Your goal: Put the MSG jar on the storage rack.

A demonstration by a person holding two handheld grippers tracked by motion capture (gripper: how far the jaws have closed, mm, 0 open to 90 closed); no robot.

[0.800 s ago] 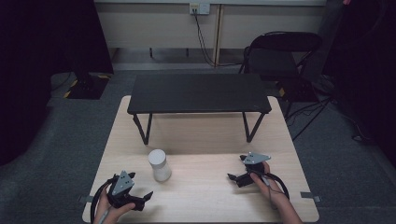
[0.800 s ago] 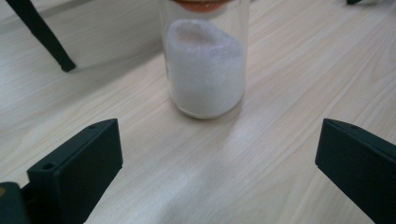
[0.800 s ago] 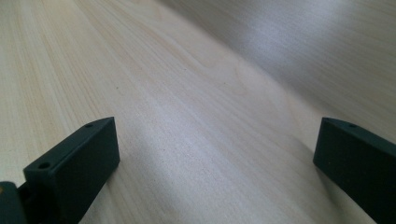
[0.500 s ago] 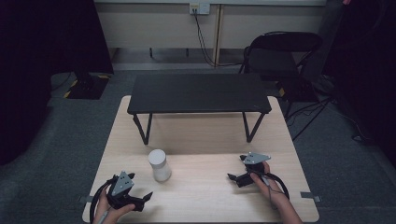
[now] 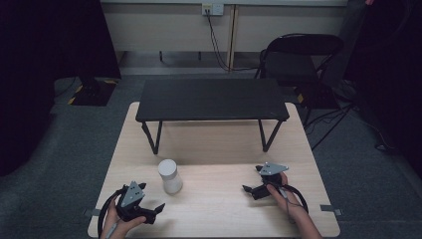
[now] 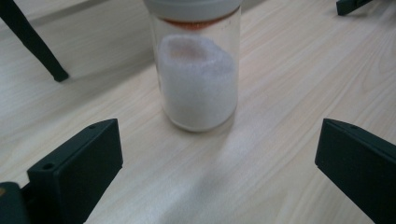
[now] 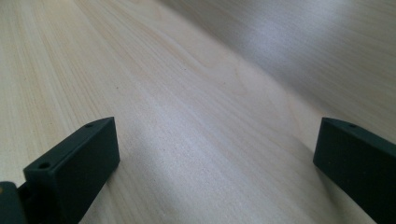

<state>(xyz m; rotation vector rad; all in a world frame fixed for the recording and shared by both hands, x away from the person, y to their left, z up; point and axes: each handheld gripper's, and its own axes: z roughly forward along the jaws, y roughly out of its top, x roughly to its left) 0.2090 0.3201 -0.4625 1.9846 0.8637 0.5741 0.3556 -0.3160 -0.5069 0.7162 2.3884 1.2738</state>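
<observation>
A clear jar [image 5: 170,176] with a pale lid stands upright on the light wooden table [image 5: 214,144], left of centre. In the left gripper view the jar [image 6: 198,74] holds white foam-like filling with an orange band under the lid. My left gripper [image 5: 149,211] sits near the table's front left corner, open, with the jar a short way ahead of its jaws and nothing between them. My right gripper [image 5: 251,190] rests at the front right, open, jaws wide over bare wood [image 7: 205,154].
A low black bench-like stand [image 5: 211,99] occupies the back half of the table on thin angled legs [image 5: 151,138]. One leg [image 6: 35,44] shows left of the jar. A black folding chair [image 5: 298,59] stands behind the table at the right.
My left gripper has slid slightly toward the table's front edge. The jar and the right gripper have stayed where they were.
</observation>
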